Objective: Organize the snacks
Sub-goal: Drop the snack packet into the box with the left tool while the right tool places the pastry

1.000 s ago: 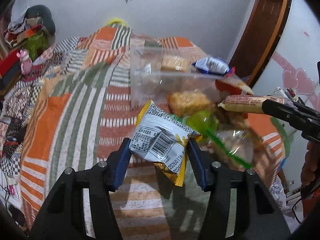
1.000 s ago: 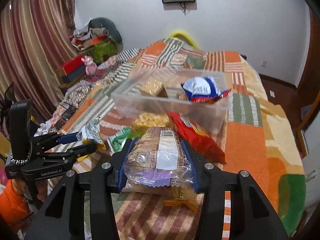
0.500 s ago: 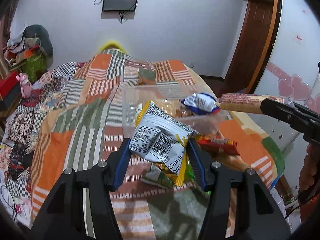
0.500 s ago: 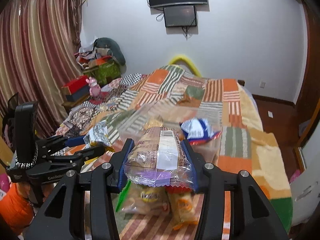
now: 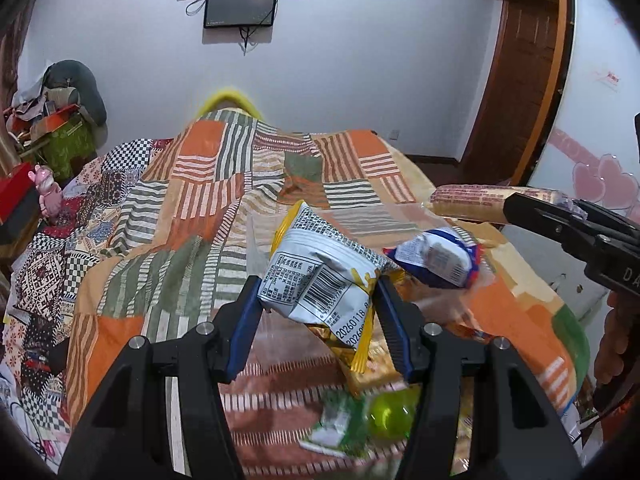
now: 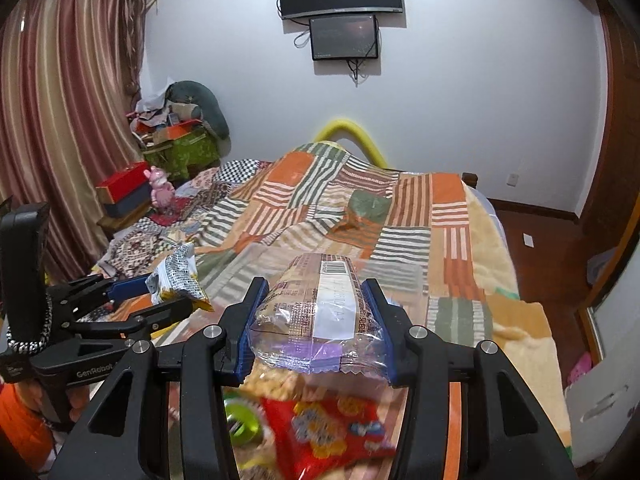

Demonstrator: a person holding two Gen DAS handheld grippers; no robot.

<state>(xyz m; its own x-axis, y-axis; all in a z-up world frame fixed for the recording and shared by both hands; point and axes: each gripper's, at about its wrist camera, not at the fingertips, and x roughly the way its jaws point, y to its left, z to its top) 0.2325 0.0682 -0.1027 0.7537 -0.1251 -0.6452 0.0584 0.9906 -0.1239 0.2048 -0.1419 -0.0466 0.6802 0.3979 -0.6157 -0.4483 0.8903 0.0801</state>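
My left gripper [image 5: 316, 285] is shut on a white and yellow snack packet [image 5: 320, 280] with a barcode, held above the bed. It also shows at the left of the right wrist view, where the left gripper [image 6: 160, 298] carries that packet [image 6: 178, 276]. My right gripper [image 6: 314, 285] is shut on a long clear packet of brown biscuits [image 6: 320, 312]. That biscuit packet [image 5: 468, 200] is also seen from the side. A clear plastic box [image 5: 256, 244], blurred, lies just beyond the left packet, with a blue and white packet [image 5: 436, 258] in it.
Loose snacks lie on the patchwork blanket [image 6: 400, 208] under the grippers: a red packet [image 6: 332, 428], a yellow one [image 6: 276, 378], a green packet [image 5: 344, 428]. A pink toy [image 6: 160, 192] and a red box [image 6: 124, 184] sit at the left. Curtains hang left, and a wooden door [image 5: 516, 80] stands right.
Both grippers have risen and moved forward over the bed with their packets still held. The clear box and loose snacks have slid down in both views.
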